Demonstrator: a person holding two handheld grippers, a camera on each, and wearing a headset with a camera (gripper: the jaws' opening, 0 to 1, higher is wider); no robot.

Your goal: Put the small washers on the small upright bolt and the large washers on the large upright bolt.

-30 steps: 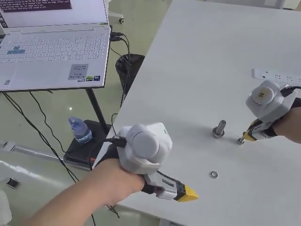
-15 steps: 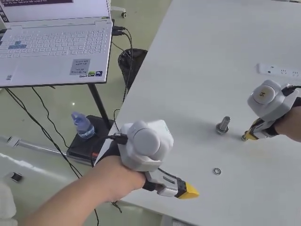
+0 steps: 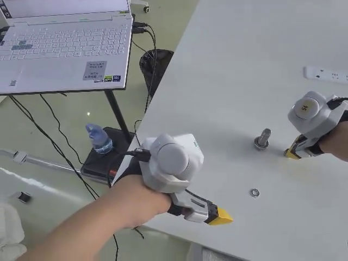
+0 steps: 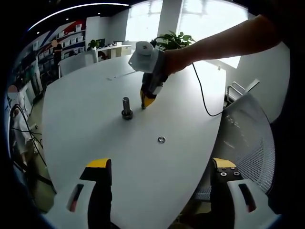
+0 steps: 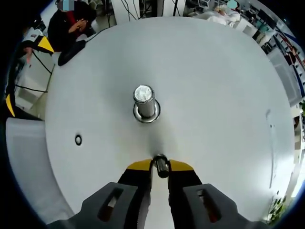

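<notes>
While the head view looks down over the white tabletop [image 3: 228, 81], it shows the left gripper [image 3: 220, 217] near the closest edge, its yellow tip short of the loose washer [image 3: 254, 192]; how far its fingers stand apart cannot be told from there. Farther across, the large bolt [image 3: 262, 139] stands upright, and the right gripper [image 3: 292, 154] has its tip down on the tabletop just beside it. A laptop [image 3: 65, 46] and a water bottle [image 3: 99, 140] sit off to the left. From the left gripper view the gap is plain: the left gripper [image 4: 162, 166] has its fingers [image 4: 99, 164] spread wide and empty. The loose washer [image 4: 161, 140] lies ahead of them, and the large bolt [image 4: 127, 107] stands beyond it with the right gripper [image 4: 145, 101] just beside that bolt. The right gripper view makes clear what the tip covers from above: the right gripper [image 5: 160, 167] has its fingers [image 5: 138, 166] drawn narrow onto the small bolt [image 5: 160, 164], which stands between the yellow tips. The large bolt [image 5: 145, 107] stands near ahead of them, and the loose washer [image 5: 78, 140] lies well apart to the left. Whether a washer sits on the small bolt cannot be told.
</notes>
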